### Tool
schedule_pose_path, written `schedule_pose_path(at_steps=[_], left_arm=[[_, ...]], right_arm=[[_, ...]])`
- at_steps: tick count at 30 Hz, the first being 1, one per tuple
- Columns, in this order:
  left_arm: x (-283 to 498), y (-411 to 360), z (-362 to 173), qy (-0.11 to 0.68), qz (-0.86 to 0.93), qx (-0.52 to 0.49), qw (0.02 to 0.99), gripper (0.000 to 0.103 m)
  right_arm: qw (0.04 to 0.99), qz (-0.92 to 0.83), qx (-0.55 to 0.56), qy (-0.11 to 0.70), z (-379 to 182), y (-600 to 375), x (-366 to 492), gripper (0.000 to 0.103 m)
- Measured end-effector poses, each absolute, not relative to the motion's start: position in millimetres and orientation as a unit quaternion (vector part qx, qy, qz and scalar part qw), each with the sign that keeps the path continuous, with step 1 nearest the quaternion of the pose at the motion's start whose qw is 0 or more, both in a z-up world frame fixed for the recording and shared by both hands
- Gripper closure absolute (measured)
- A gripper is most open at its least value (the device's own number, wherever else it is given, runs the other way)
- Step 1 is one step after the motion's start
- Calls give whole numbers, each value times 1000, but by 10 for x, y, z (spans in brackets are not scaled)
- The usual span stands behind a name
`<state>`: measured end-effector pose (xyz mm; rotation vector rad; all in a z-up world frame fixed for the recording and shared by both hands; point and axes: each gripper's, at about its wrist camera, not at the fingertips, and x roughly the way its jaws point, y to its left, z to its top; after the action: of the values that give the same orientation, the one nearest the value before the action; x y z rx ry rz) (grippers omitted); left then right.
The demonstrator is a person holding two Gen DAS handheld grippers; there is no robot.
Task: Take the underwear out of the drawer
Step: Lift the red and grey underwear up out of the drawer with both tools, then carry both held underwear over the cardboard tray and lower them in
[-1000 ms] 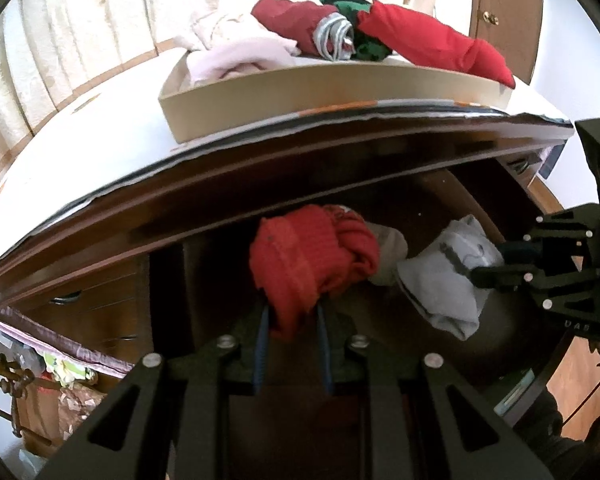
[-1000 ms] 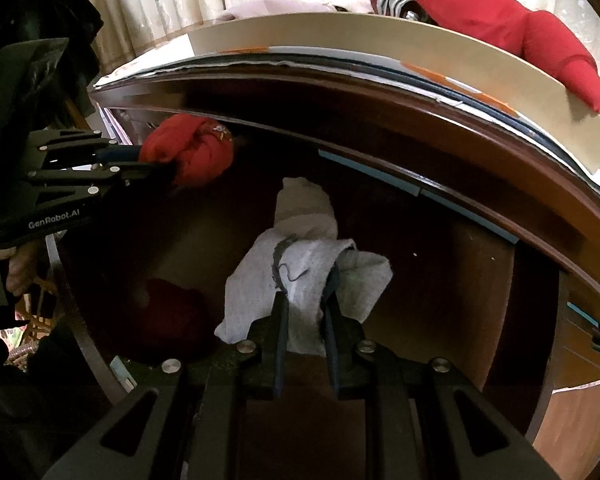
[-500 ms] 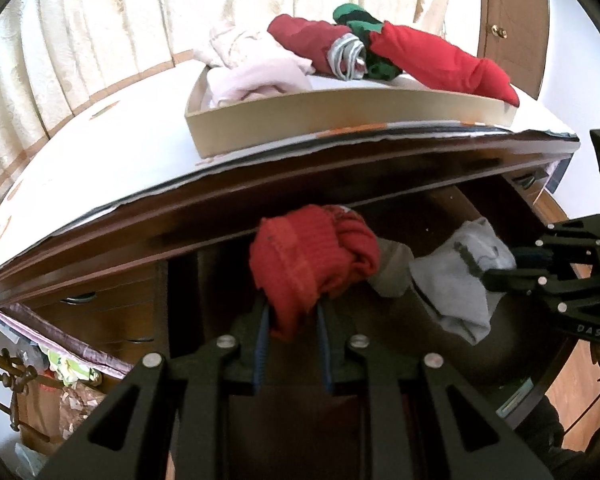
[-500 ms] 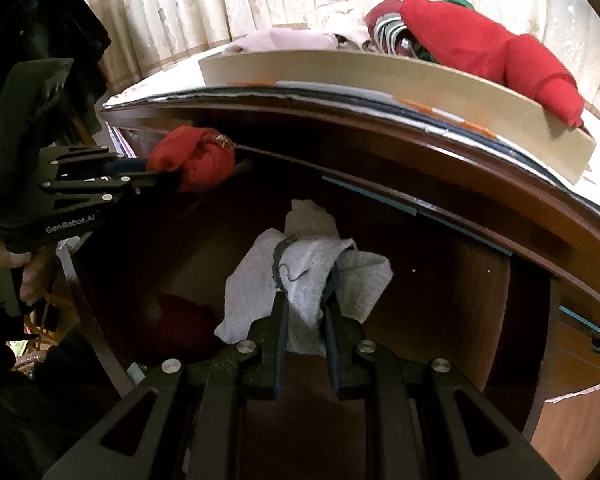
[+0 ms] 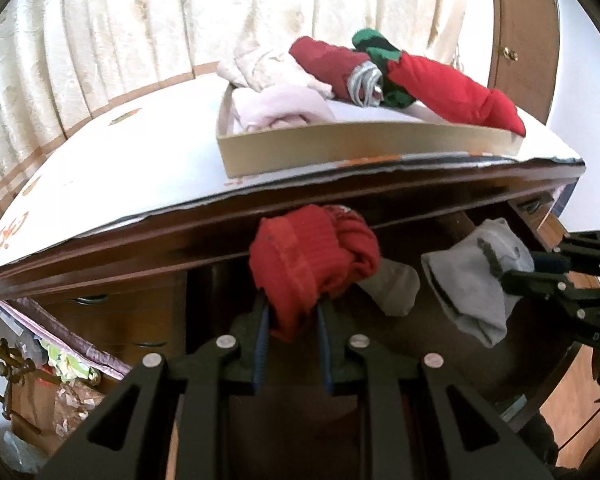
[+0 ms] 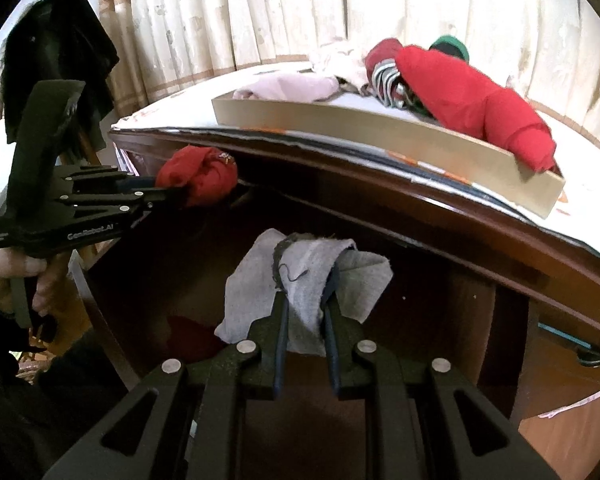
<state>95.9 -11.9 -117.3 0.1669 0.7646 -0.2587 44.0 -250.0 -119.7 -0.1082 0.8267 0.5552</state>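
Left gripper (image 5: 291,312) clamped on bunched red knit underwear (image 5: 312,264), right gripper (image 6: 305,312) pinching crumpled grey cotton underwear (image 6: 304,280). Both bundles held aloft above the dark wooden drawer (image 6: 420,320), near the shallow beige cardboard tray (image 5: 340,148) on top.

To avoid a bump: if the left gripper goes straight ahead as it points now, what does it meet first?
Probably the dresser's top edge, just beyond the red garment the left gripper holds; depth is unclear.

A dark wooden dresser (image 5: 148,240) carries a white sheet (image 5: 132,168), and a shallow cardboard tray (image 5: 340,148) rests on that.
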Motion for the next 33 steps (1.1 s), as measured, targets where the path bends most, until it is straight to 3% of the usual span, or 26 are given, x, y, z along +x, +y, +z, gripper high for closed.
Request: schedule_pose_path(at_steps=[33], left_arm=[[888,-2,-599,273,-101,68,954,84]], right_arm=[[925,253,-30,281,-505,-2618,338,85]])
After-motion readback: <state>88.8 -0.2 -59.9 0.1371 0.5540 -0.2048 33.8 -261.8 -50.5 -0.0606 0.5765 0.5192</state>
